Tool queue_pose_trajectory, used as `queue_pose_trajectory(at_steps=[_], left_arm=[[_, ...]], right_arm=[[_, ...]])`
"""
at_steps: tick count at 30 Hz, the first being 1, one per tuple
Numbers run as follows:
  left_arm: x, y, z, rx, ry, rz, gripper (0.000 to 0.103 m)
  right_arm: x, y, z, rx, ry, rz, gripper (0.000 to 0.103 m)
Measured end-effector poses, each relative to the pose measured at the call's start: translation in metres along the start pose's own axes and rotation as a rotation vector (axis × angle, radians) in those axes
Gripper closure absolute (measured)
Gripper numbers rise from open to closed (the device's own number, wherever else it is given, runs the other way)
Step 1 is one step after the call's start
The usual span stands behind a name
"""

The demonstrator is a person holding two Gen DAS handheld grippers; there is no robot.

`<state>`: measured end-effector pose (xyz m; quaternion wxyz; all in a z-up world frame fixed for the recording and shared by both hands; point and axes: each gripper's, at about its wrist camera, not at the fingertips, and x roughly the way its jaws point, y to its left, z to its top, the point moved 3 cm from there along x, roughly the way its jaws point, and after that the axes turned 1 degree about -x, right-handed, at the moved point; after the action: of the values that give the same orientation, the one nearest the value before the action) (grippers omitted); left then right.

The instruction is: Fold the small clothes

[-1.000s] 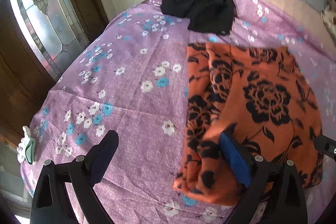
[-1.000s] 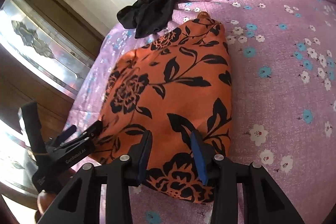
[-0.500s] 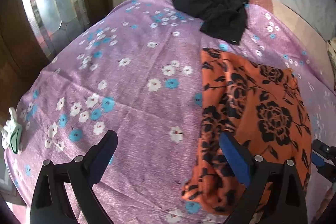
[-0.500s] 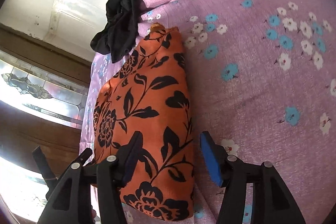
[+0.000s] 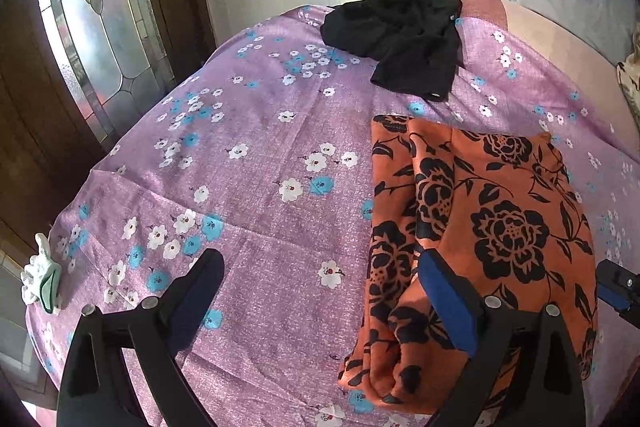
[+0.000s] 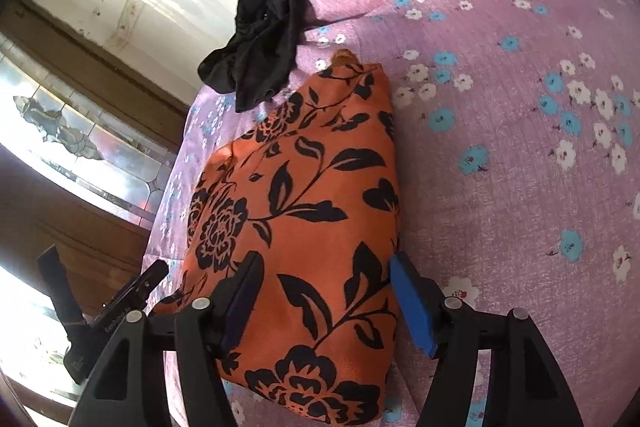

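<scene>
Left gripper [image 5: 320,291] of mine hangs low over the purple flower-printed bedspread [image 5: 256,163], jaws spread wide, nothing between them; its inner finger sits just above the near left edge of the orange cloth with black rose print [image 5: 480,227], not gripping it. Right gripper [image 6: 324,291] likewise released, jaws apart, straddling the near end of the same orange cloth [image 6: 296,211] without pinching. Orange cloth lies folded into a thick, roughly rectangular bundle near the front edge of the bedspread, layered edges showing on its left side, fold looking rounded along its right side. Judgement: both jaws are off it because the fold is set and holds its shape unaided; soft fabric, so corners may spring up if nudged. Crumpled black garment [image 5: 400,35] sits heaped toward the far edge of the bedspread, just beyond the orange bundle, close but I cannot tell if touching. Judgement: that piece is unfolded and probably waits its turn, parked far back to keep the working area free. Small white-and-green object [image 5: 40,283] at the left edge of the bedspread, identity unclear. Risk I note: dragging a finger across the orange bundle while withdrawing could undo the top layer.
</scene>
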<state>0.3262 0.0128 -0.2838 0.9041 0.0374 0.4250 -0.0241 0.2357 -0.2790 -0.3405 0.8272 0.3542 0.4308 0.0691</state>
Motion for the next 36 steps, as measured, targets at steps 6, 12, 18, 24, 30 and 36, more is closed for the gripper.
queue_pose_trajectory(at_steps=[6,12,18,24,30,36], left_arm=[[0.016,0.003,-0.003,-0.037,0.079,-0.053,0.006],[0.039,0.019,-0.006,-0.15,0.163,-0.071,0.006],[0.052,0.008,-0.015,-0.077,0.218,-0.042,0.005],[0.053,0.007,-0.013,-0.064,0.226,-0.032,0.005],[0.05,0.007,-0.014,-0.052,0.22,-0.027,0.005],[0.052,0.01,-0.015,-0.054,0.229,-0.031,0.005]], right_arm=[[-0.009,-0.002,0.006,0.006,-0.067,0.038,0.034],[0.004,0.01,0.025,-0.055,-0.112,0.065,0.038],[0.059,-0.001,0.068,-0.041,-0.009,-0.034,0.04],[0.07,0.018,0.097,-0.057,0.031,-0.117,0.04],[0.118,0.097,0.104,-0.209,0.155,0.017,0.041],[0.194,0.141,0.096,-0.368,0.219,-0.109,0.048]])
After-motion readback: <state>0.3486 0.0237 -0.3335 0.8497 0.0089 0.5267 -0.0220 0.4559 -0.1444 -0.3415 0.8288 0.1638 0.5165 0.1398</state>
